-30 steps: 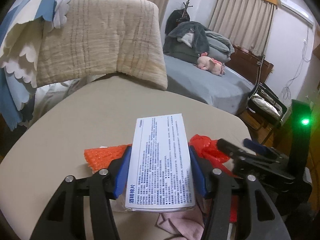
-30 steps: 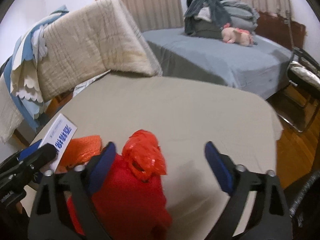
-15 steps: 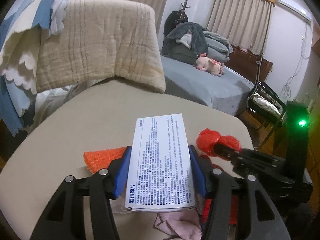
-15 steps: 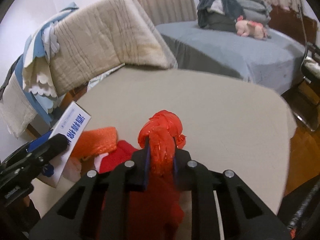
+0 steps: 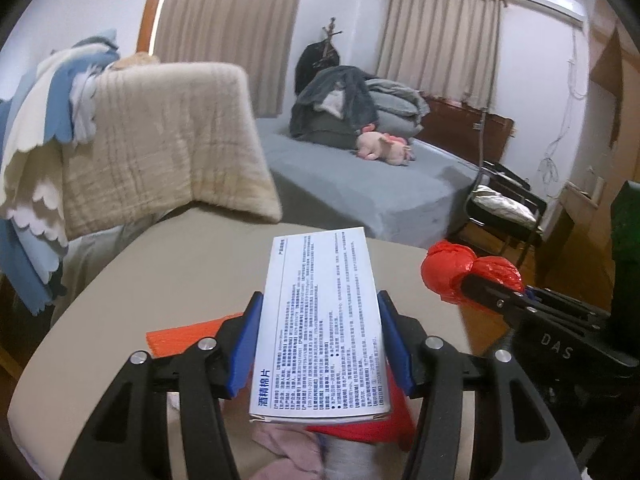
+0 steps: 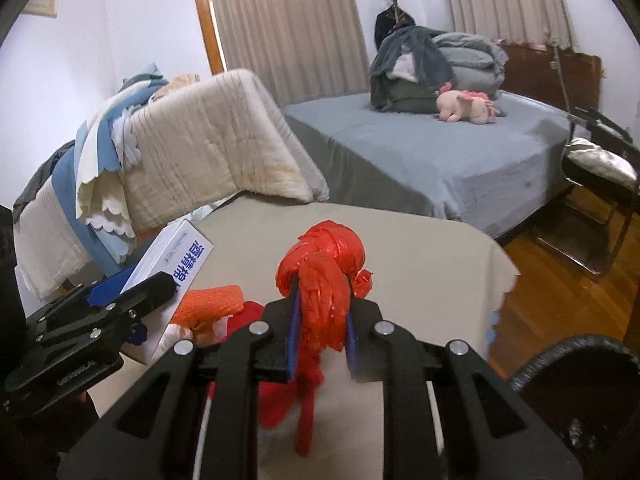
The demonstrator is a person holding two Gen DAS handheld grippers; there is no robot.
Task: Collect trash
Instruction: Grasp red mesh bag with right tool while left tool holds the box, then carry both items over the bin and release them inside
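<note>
While the knotted red plastic bag (image 6: 325, 276) sits pinched in the right tongs (image 6: 322, 336), which just closed on it, above the beige surface (image 6: 420, 256), left tongs (image 5: 318, 344) clamp a white printed box (image 5: 320, 320); orange mesh (image 5: 184, 334) lies below.

We see left tongs (image 5: 318, 336) lower centre of left view, blue pads (image 5: 245, 344) clamped on flanks of white box (image 5: 320, 320), pointing down-forward. Right tongs (image 6: 322, 324) lower centre of right view, jaws just closed, pinching knotted red bag (image 6: 324, 268). Each tongs appears at frame edge of other's view: right tongs at right edge, left tongs at lower left.
</note>
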